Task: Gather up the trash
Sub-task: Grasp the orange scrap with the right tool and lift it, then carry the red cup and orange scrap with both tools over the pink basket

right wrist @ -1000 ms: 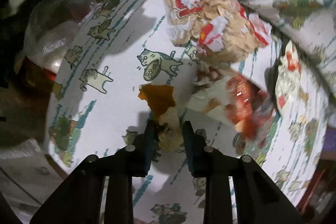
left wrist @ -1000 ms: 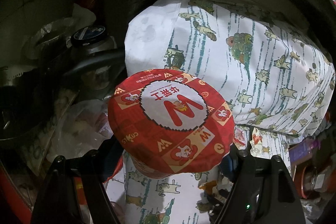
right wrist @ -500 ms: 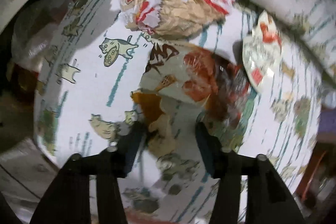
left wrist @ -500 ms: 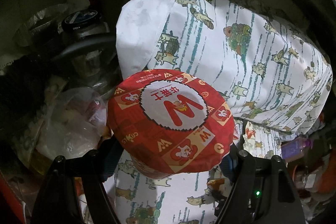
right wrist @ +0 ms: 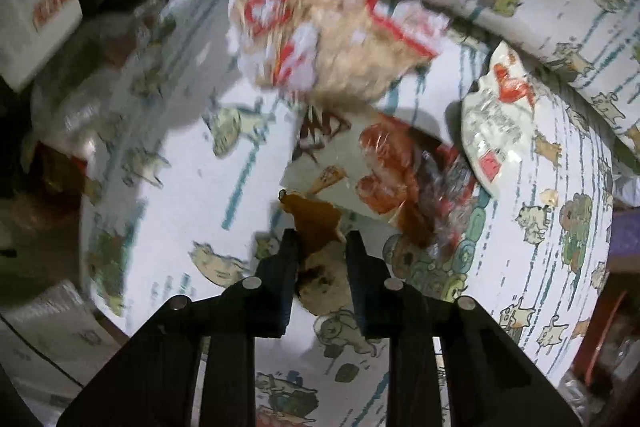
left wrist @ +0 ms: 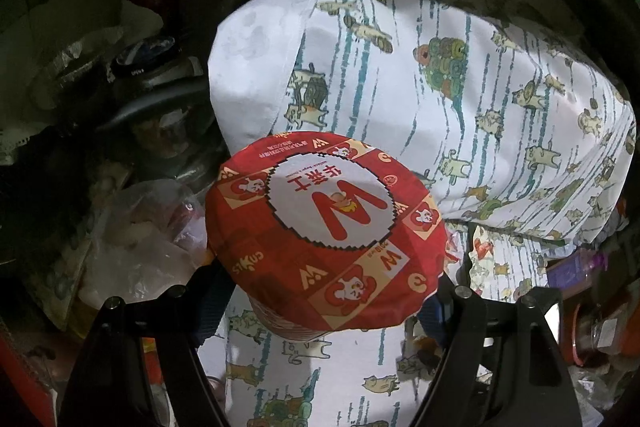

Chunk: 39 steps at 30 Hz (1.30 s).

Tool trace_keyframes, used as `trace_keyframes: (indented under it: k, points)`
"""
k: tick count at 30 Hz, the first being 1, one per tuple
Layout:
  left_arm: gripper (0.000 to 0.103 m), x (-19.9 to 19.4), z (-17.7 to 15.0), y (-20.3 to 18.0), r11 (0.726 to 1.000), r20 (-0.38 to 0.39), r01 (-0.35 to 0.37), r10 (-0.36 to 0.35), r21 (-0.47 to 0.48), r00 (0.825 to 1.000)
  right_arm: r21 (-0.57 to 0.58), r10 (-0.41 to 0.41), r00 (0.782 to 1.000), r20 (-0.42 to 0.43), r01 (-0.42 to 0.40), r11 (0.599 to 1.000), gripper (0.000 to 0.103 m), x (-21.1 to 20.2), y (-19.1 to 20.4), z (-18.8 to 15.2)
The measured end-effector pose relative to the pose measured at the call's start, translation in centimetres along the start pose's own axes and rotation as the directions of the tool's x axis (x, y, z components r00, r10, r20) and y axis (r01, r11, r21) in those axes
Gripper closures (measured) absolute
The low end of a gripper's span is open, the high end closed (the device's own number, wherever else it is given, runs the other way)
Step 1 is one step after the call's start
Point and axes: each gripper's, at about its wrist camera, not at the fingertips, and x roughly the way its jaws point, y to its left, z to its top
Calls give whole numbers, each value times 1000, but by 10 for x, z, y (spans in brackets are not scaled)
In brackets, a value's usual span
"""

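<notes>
The left gripper (left wrist: 320,291) clamps a wrapped burger (left wrist: 324,231), clearing it off the bed (right wrist: 168,211); the right gripper (right wrist: 320,255) pinches a brown scrap (right wrist: 316,223), lifting it clear of the wrappers (right wrist: 332,39).

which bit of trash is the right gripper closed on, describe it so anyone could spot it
Start at the cat-print sheet, where wrappers lie in a loose pile. Nearest the right gripper, in front of the clear red-printed wrapper, is a brown scrap pinched between the fingers. Unlike its printed neighbours, it is plain brown and torn-edged, with no lettering.
</notes>
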Motion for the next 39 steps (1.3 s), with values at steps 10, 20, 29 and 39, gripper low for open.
trace_keyframes:
  k: [10,20,29,39]
  points:
    - [23,-14,-5,-12,999,-42,32,-32,11,999,58,111,978,175,-123,991,79,-56,-26,10]
    - [23,-46,-28,-31,992,19,61,-64,108,998,103,19,958,285,-51,993,79,-102,-52,-14]
    - [23,-126,-61,-39,986,151,48,-73,162,986,106,16,886,464,-74,992,79,-199,-68,-69]
    - [23,-188,-130,-56,985,111,128,-141,115,984,48,108,905,411,-140,989,79,-222,-28,-178]
